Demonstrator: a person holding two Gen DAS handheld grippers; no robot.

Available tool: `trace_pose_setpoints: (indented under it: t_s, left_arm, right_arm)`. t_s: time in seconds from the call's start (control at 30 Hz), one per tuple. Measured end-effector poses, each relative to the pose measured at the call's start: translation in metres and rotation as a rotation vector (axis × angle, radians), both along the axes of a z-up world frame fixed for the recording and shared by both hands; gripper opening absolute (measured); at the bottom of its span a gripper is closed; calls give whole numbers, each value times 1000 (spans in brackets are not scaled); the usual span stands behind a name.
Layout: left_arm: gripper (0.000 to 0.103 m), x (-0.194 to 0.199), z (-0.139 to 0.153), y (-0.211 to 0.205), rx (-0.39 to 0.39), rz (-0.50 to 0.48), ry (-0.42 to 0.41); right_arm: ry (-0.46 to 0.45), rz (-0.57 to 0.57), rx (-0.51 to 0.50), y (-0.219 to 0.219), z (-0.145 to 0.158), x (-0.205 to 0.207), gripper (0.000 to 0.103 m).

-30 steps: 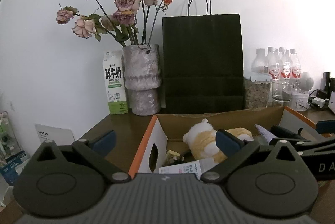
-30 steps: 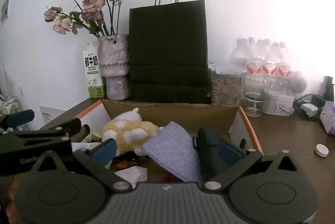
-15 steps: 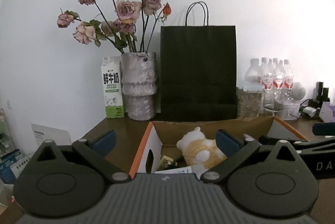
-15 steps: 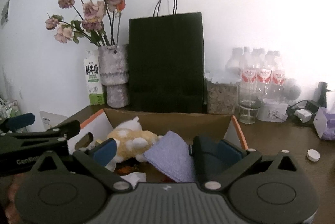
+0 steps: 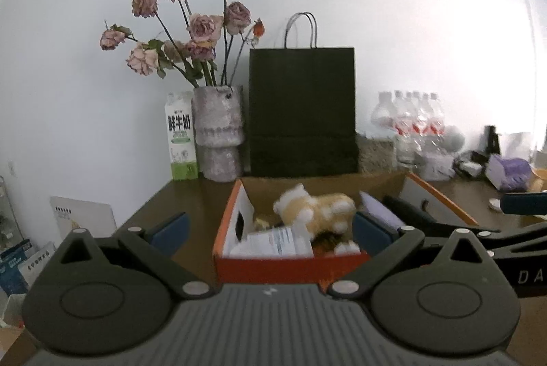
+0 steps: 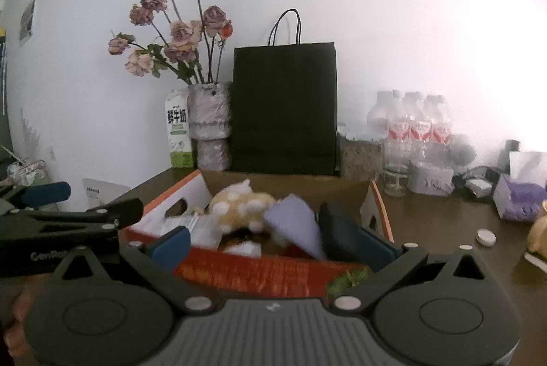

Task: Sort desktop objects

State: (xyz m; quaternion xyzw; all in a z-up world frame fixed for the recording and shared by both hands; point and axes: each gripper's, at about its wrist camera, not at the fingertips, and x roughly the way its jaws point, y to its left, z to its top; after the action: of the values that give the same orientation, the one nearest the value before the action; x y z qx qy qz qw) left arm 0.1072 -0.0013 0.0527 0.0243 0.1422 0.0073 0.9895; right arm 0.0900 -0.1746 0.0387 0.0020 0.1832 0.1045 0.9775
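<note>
Left tool [image 5: 268, 229]: I see its fingers spread wide, nothing between them; it hangs in front of the box, above the near wall.
Right tool [image 6: 273, 241]: fingers apart too, empty; it sits just before the box's near edge. I see its black frame at the right of the left view.
Box [image 5: 290, 267]: orange outside, white end flaps, on the brown bench [image 5: 201, 198], open at the top.
Plush [image 5: 314, 207]: tan and white toy lying in the box, toward the middle.
Cloth [image 6: 295, 226]: lavender piece propped at a slant, right of the plush, inside the box.
Pouch [image 6: 338, 229]: dark item leaning just right of the cloth, in the box.
Papers [image 5: 278, 241]: white printed sheets at the box's near left corner.
Behind box: black bag [image 5: 302, 109], vase [image 5: 218, 137] with dried roses [image 5: 191, 27], milk carton [image 5: 181, 137], all against the wall.
Right side: bottles [image 6: 413, 123], purple tissue pack [image 6: 519, 198], white cap [image 6: 486, 236] on the bench, well apart from the box.
Blur: I cannot tell what the smaller items under the plush are.
</note>
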Motion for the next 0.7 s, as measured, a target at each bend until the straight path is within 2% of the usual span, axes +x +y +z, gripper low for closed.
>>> trace_pose_setpoints:
  t_s: [0.27,0.37,0.7]
  left_arm:
    - [103,-48,-16,-9,-8,-21,48]
    - [103,-61,-21,-10,-26,-20,98]
    - [103,-109,-40,-7,-49,26,113]
  right_arm:
    - [58,-9,9,-7,-17,-55,103]
    - [72,-18,12,-9,-22,-73,103]
    - [128,11,41,-8,-35,-114,103]
